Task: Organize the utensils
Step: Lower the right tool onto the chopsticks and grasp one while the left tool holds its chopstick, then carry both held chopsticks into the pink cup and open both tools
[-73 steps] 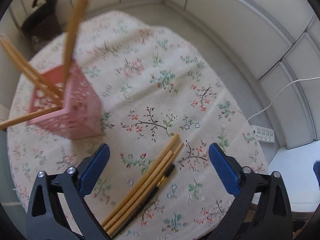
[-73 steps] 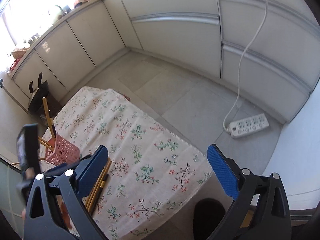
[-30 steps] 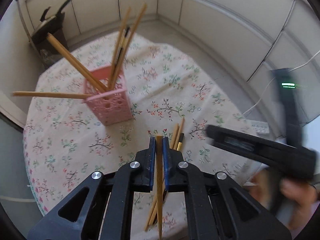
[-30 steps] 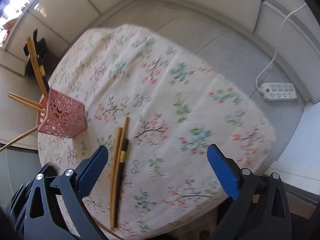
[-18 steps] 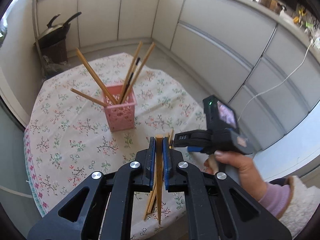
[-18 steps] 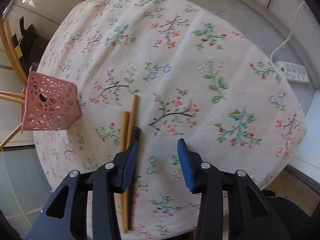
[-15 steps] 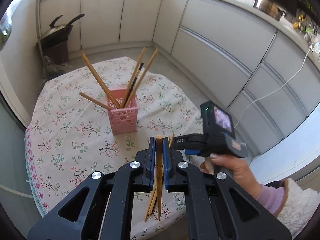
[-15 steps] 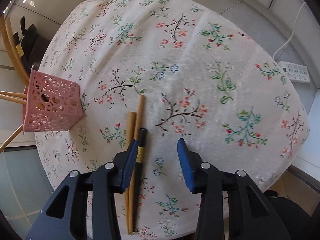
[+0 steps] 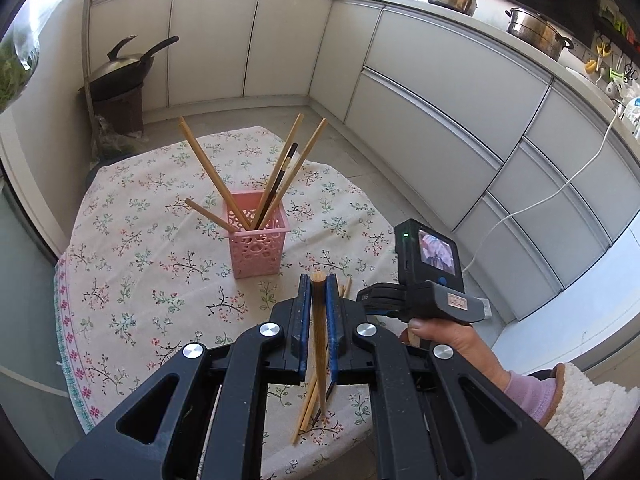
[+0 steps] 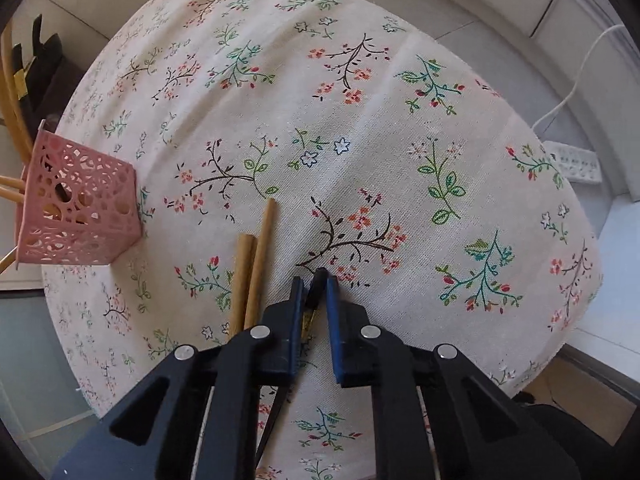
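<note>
My left gripper (image 9: 319,280) is shut on a wooden chopstick (image 9: 319,328) and holds it above the table. A pink perforated basket (image 9: 258,241) stands mid-table with several chopsticks leaning out of it; it also shows in the right wrist view (image 10: 78,204) at the left. My right gripper (image 10: 315,280) is low over the table and shut on a black chopstick (image 10: 316,286). Two wooden chopsticks (image 10: 256,268) lie on the cloth just left of it. In the left wrist view the right gripper's body (image 9: 424,280) is beside the loose chopsticks (image 9: 310,404).
The round table has a floral cloth (image 9: 132,248) whose near edge drops off close to both grippers. A wok (image 9: 120,72) on a stand is by the far cabinets. A power strip (image 10: 576,166) and cable lie on the floor to the right.
My left gripper closed on a wooden chopstick and lifted it up and back. My right gripper came down to the loose chopsticks and closed on the black one.
</note>
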A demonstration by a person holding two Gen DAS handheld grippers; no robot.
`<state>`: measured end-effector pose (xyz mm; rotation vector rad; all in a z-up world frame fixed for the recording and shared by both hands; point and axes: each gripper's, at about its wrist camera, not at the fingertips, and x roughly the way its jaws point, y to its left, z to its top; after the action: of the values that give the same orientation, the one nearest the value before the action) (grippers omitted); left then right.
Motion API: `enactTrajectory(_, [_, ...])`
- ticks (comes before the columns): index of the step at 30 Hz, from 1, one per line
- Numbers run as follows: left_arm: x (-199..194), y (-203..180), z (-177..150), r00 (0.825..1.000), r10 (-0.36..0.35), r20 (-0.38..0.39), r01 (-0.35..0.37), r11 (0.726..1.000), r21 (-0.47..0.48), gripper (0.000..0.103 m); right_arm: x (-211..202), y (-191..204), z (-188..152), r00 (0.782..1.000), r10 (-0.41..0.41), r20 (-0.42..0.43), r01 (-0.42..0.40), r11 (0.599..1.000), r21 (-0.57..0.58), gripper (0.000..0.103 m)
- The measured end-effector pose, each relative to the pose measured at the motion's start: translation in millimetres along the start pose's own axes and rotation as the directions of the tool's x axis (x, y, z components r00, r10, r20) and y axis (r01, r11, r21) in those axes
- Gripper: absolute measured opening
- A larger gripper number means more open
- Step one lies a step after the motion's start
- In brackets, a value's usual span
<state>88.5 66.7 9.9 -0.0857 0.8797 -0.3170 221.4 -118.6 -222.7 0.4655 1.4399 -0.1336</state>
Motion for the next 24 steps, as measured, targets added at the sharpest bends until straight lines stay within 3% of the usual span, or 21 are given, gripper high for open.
enactTrajectory(2, [-1, 1, 0, 1.0, 0.004, 0.002, -0.004, 1.0, -0.003, 0.007, -4, -9, 2, 0.999, 0.032, 0.011, -0.032, 0.999, 0.011, 0.011])
enactTrajectory(6, [-10, 3, 0, 1.0, 0.009, 0.023, -0.009, 1.0, -0.011, 0.007, -36, -27, 1, 0.99, 0.086, 0.115, -0.086, 0.996, -0.008, 0.009])
enactTrajectory(13, [-29, 3, 4, 0.997, 0.026, 0.076, -0.023, 0.999, -0.035, 0.007, -95, -43, -12, 0.95, 0.159, 0.269, -0.144, 0.987, -0.075, 0.007])
enactTrajectory(24, [-48, 2, 22, 0.985, 0.067, 0.161, -0.051, 0.994, -0.099, 0.007, -192, -40, -52, 0.852, 0.288, 0.437, -0.182, 0.946, -0.268, 0.007])
